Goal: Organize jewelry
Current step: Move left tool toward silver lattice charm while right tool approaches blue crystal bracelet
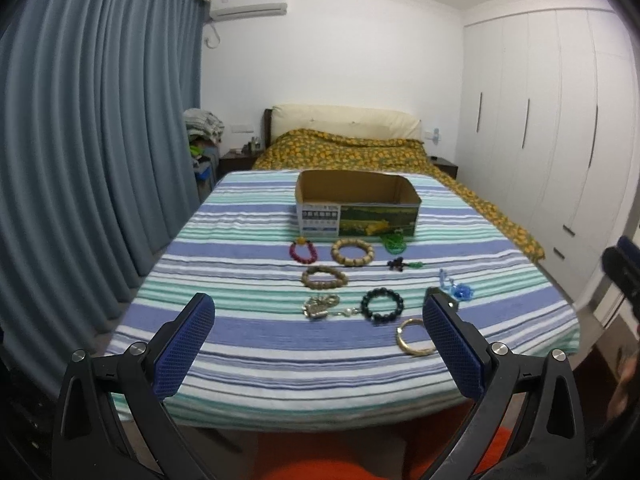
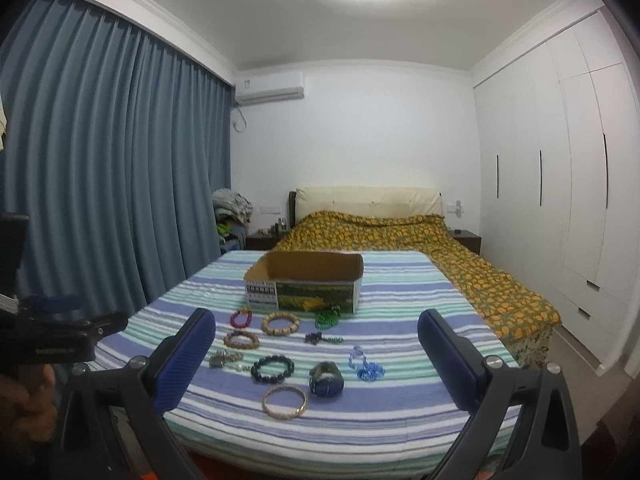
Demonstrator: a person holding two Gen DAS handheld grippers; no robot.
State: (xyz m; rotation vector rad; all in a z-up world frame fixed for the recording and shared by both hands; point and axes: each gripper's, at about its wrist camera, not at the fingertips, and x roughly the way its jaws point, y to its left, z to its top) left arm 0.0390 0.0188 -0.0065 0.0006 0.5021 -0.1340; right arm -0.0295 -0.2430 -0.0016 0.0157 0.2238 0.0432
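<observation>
Jewelry (image 2: 276, 366) is lying spread near the bed's (image 1: 248, 344) front edge, nothing yet seen placed in the cardboard box (image 2: 308, 286); both hand-held grippers, left (image 1: 318, 346) and right (image 2: 316, 358), are being held wide apart, empty

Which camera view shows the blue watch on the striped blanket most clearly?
The right wrist view: the blue watch lies fully visible between the gold bangle and the blue glass piece. In the left wrist view, a finger of the left hand-held gripper almost entirely hides it.
</observation>
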